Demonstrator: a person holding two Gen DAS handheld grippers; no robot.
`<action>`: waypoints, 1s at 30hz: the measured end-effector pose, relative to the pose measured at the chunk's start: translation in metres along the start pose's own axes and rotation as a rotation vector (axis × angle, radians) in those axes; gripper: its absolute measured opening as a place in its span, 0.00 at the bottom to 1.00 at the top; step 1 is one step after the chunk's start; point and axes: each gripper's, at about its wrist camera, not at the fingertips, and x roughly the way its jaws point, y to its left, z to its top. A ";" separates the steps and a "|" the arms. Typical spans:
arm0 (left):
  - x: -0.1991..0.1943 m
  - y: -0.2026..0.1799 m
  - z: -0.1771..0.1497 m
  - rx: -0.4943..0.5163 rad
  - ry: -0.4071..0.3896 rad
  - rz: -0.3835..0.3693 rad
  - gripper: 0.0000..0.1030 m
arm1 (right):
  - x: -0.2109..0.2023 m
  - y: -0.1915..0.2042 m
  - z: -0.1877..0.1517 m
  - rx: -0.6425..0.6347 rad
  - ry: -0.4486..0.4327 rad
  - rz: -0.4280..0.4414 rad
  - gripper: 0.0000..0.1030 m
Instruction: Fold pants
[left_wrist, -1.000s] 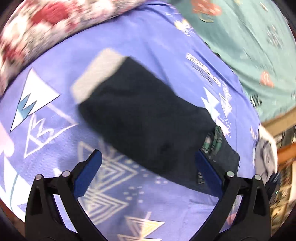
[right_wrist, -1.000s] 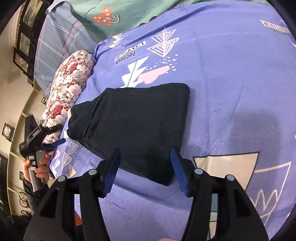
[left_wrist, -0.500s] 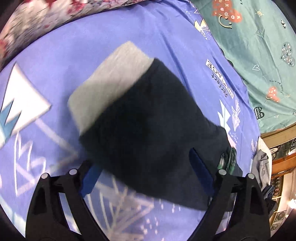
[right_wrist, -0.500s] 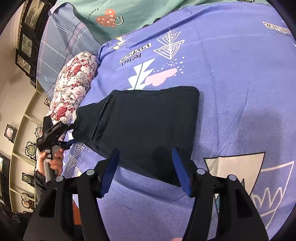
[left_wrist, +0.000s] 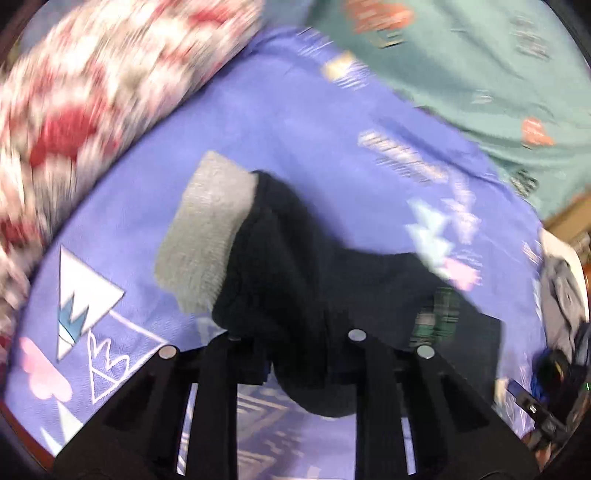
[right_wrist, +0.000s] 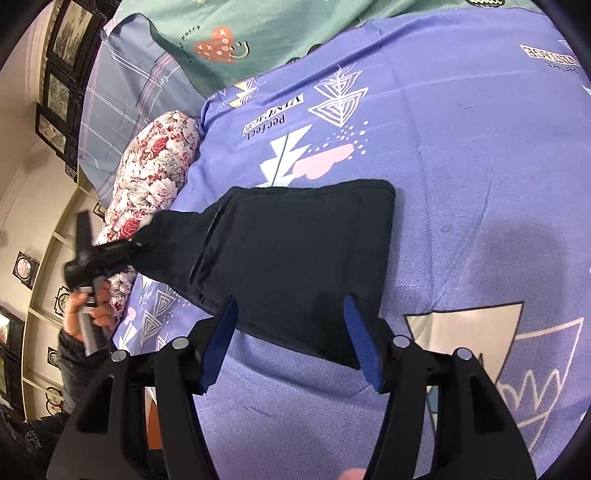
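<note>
The dark navy pants (right_wrist: 295, 254) lie folded on the purple bedsheet (right_wrist: 461, 147). In the left wrist view the pants (left_wrist: 314, 280) show a grey waistband (left_wrist: 207, 232) and a green plaid lining (left_wrist: 439, 314). My left gripper (left_wrist: 295, 350) is shut on the near edge of the pants and lifts it; it also shows in the right wrist view (right_wrist: 136, 240) at the pants' left end. My right gripper (right_wrist: 291, 325) is open, its blue pads on either side of the pants' near edge, with nothing held.
A floral pillow (right_wrist: 151, 181) lies along the left of the bed, also in the left wrist view (left_wrist: 92, 103). A teal blanket (left_wrist: 480, 62) lies beyond the sheet. Clothes are piled at the bed's right edge (left_wrist: 561, 302).
My left gripper has closed on the pants' edge and raised it; a second ago it was open over the cloth. The right gripper has moved slightly nearer the pants and stays open.
</note>
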 end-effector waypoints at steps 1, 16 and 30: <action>-0.012 -0.019 0.001 0.046 -0.027 -0.014 0.19 | -0.003 -0.001 -0.001 0.002 -0.006 0.003 0.59; 0.059 -0.220 -0.083 0.456 0.194 -0.266 0.67 | -0.045 -0.040 -0.017 0.078 -0.066 -0.009 0.59; 0.017 -0.151 -0.049 0.329 -0.017 -0.091 0.95 | -0.013 -0.029 0.011 0.081 -0.032 0.043 0.67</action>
